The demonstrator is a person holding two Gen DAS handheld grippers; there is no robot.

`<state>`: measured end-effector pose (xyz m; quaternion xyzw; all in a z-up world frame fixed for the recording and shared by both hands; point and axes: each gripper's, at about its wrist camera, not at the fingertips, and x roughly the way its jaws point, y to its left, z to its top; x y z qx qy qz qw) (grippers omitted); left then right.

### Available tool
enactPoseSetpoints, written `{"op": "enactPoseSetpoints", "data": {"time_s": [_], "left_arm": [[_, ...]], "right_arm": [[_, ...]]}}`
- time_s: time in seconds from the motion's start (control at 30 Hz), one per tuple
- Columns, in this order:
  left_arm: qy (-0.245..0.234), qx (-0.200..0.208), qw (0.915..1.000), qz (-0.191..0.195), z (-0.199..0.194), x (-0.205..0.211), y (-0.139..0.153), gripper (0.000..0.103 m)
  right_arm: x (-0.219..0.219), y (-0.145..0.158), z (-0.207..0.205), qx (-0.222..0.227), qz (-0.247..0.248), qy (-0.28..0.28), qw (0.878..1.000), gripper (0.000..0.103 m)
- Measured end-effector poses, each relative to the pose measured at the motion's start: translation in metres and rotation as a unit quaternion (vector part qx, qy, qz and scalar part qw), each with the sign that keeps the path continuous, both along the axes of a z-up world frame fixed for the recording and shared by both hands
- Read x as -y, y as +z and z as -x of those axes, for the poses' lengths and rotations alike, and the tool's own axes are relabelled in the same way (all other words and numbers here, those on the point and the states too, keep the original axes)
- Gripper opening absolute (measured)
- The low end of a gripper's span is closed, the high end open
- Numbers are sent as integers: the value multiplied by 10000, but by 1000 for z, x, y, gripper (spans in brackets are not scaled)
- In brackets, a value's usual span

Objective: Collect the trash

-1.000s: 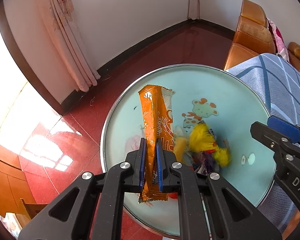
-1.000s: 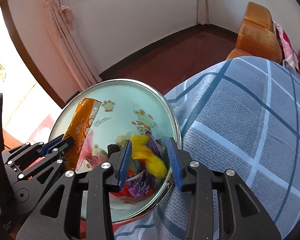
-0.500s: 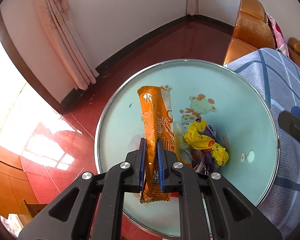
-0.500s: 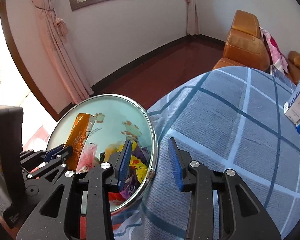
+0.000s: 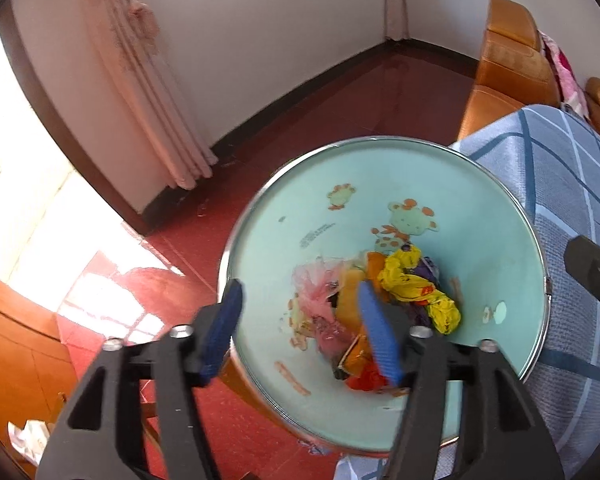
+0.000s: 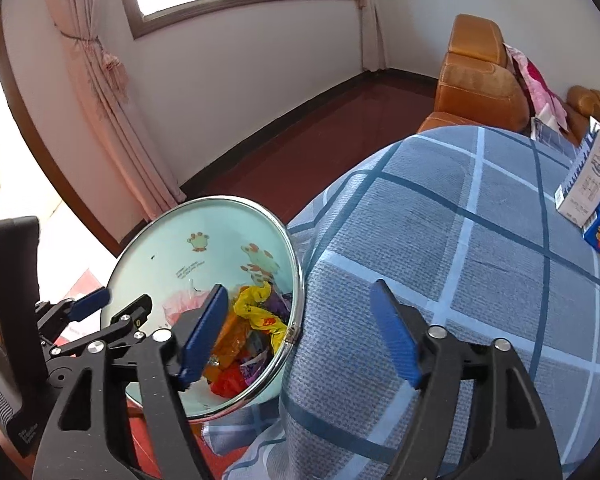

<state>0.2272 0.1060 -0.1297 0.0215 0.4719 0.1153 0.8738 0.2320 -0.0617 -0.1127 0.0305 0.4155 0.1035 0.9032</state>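
Observation:
A round pale-green bin (image 5: 512, 216) with cartoon prints stands on the red floor beside the bed; it also shows in the right wrist view (image 6: 148, 252). Inside lie a crumpled yellow wrapper (image 5: 412, 284), the orange wrapper (image 5: 352, 312), a pink bag (image 5: 320, 292) and other scraps. My left gripper (image 5: 300, 328) is open and empty above the bin's near rim. My right gripper (image 6: 300, 332) is open and empty, over the bin's edge and the bedspread. The left gripper also appears in the right wrist view (image 6: 112, 304).
A blue-grey checked bedspread (image 6: 460, 260) lies right of the bin. Two small boxes (image 6: 592, 200) stand on it at the far right. An orange leather sofa (image 6: 476, 76) is behind. Pink curtains (image 5: 140, 92) hang at the wall. A wooden cabinet (image 5: 8, 360) is at left.
My left gripper has opened and the orange wrapper has dropped into the bin. My right gripper has opened wider and pulled up and back toward the bed.

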Motion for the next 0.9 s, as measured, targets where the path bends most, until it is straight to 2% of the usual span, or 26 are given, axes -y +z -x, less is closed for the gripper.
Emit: {"op": "enactPoseSetpoints", "data": {"time_s": [0.23,0.6,0.9], "left_arm": [[100,-5,9999,-69,18,-3,5,63],[133,-119,9998,-8,46,1,4,64],[238,-209,9989,349,72,0,2,66]], "right_arm": [[-1,0,14,-118,18,135,9998,85],[5,5,36,-195,-117,200,9995,87],[14,5,57,-319,-148,207,9992,87]]}}
